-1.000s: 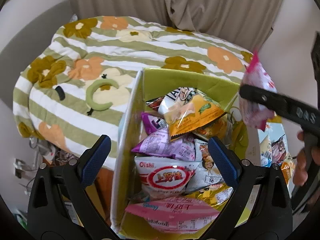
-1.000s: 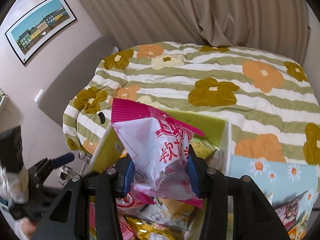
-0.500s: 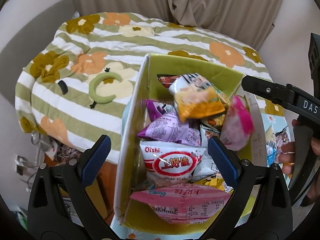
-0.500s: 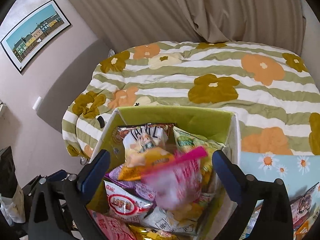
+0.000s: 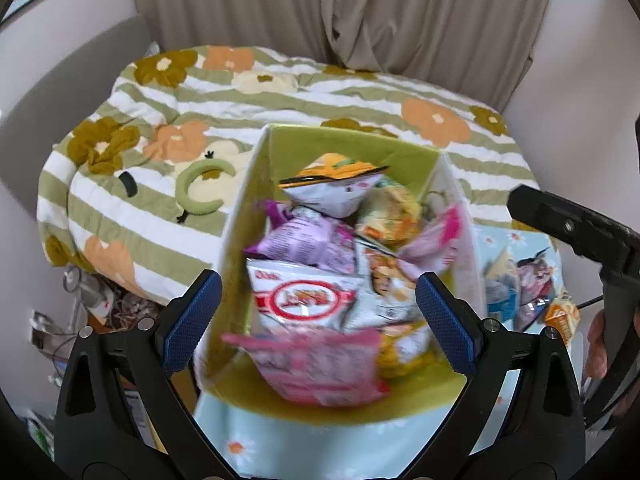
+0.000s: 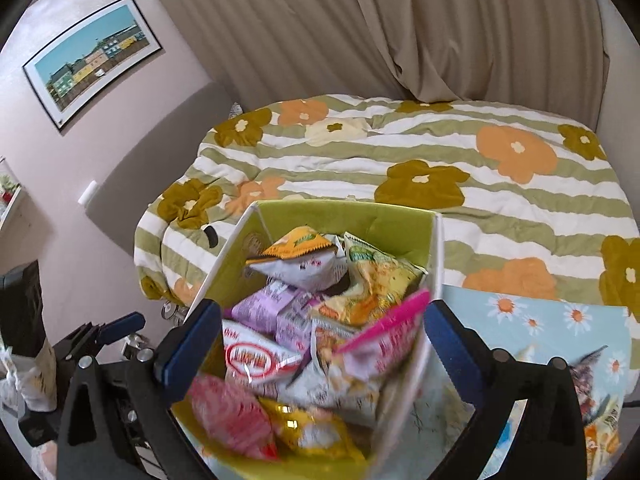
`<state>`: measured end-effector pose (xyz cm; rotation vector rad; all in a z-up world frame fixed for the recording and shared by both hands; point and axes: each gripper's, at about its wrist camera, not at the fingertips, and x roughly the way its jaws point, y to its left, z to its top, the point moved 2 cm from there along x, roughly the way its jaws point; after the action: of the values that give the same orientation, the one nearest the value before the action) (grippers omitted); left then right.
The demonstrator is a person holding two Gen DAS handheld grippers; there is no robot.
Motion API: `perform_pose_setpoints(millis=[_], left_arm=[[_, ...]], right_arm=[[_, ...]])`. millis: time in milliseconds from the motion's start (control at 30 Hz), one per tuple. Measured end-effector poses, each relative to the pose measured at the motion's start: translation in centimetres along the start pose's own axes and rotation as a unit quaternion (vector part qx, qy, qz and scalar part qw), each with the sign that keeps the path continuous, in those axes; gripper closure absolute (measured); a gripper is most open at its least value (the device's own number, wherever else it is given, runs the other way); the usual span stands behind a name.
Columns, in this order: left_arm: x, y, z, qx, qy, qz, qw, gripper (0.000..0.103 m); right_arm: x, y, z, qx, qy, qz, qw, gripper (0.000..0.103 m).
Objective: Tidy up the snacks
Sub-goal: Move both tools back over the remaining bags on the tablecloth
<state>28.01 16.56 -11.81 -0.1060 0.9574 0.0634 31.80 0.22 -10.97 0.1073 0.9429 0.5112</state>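
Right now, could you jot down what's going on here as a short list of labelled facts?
Box: green-lined box, full of snack packets
Latest packet: pink-topped packet, lying in the box against its right wall
Right gripper: open, empty, jaws just opened
Left gripper: open, empty, over the box
Still outside: a few packets on the daisy-print cloth
Behind: flowered striped quilt

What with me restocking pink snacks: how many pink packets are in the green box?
2: one pink packet at the near end of the green box, one pink-topped packet against its right wall. Others may be buried underneath.
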Motion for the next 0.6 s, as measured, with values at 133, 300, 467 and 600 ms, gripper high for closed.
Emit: perform_pose_setpoints(millis=[133,300,467,600], left_arm=[[-2.3,-3.4,-1.5,-0.005,-0.015,-0.016,0.9997,0.006],[-3.9,-8.6,-3.1,0.011,-0.025,-0.035,0.999,0.006],[-4.2,-13.9,-5.2,0.035,-0.017,-0.054,0.9978,0.006],[-3.9,-17.1,-6.9,0.041,-0.006,-0.069,0.9968,0.006]], right_arm=[[-4.3,-1.3,-1.8,-0.016,-0.014,-0.007,1.0,0.002],[-9.7,-4.8,-4.2,-0.027,-0.033,-0.036,0.998,0.002],[-14.2,-9.2,-6.6,-0.02,-0.045,-0.064,0.997,0.002],[-16.8,-12.7,-8.5,-0.004,-0.05,-0.083,0.995,0.002]])
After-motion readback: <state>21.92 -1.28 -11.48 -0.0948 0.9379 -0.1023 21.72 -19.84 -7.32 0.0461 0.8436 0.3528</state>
